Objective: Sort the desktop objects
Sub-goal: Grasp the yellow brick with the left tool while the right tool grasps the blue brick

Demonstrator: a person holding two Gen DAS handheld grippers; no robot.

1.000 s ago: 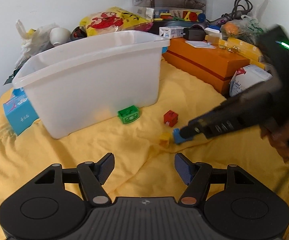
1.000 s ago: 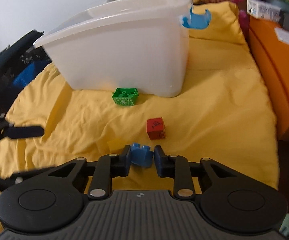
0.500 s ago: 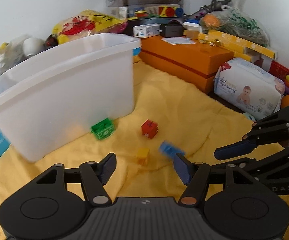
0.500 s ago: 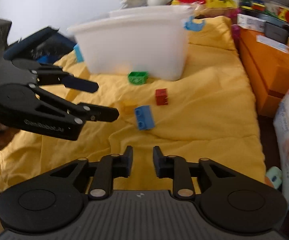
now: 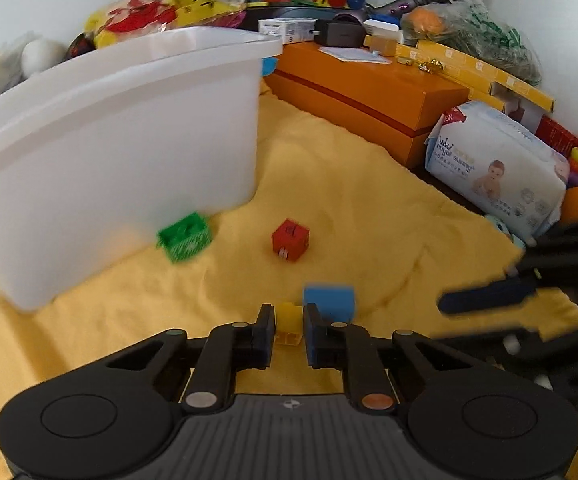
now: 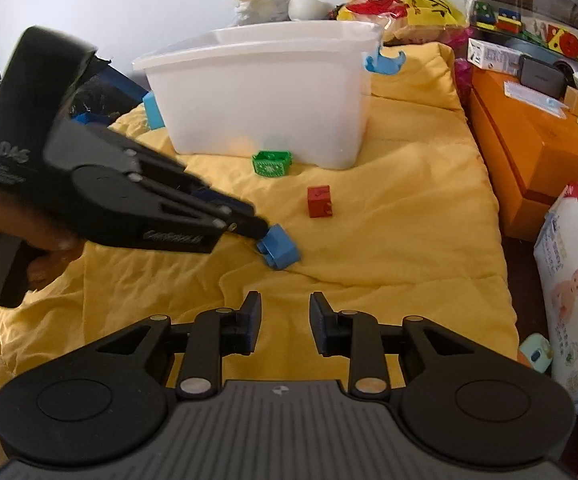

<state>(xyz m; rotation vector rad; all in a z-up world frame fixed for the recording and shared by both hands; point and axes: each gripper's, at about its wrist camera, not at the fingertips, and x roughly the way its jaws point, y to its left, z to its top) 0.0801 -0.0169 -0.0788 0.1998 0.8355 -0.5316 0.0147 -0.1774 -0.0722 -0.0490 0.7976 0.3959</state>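
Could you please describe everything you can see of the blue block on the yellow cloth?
The blue block is a small toy brick that looks like moulded plastic, with studs on the end facing the left gripper. It lies tipped over on the wrinkled yellow cloth, nearer the camera than the red block. The left gripper's tips sit right against it; its jaws are shut on a yellow block beside it.

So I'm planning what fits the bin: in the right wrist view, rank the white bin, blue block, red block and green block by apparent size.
1. white bin
2. blue block, though it lies nearest the camera
3. green block and red block, too alike to rank
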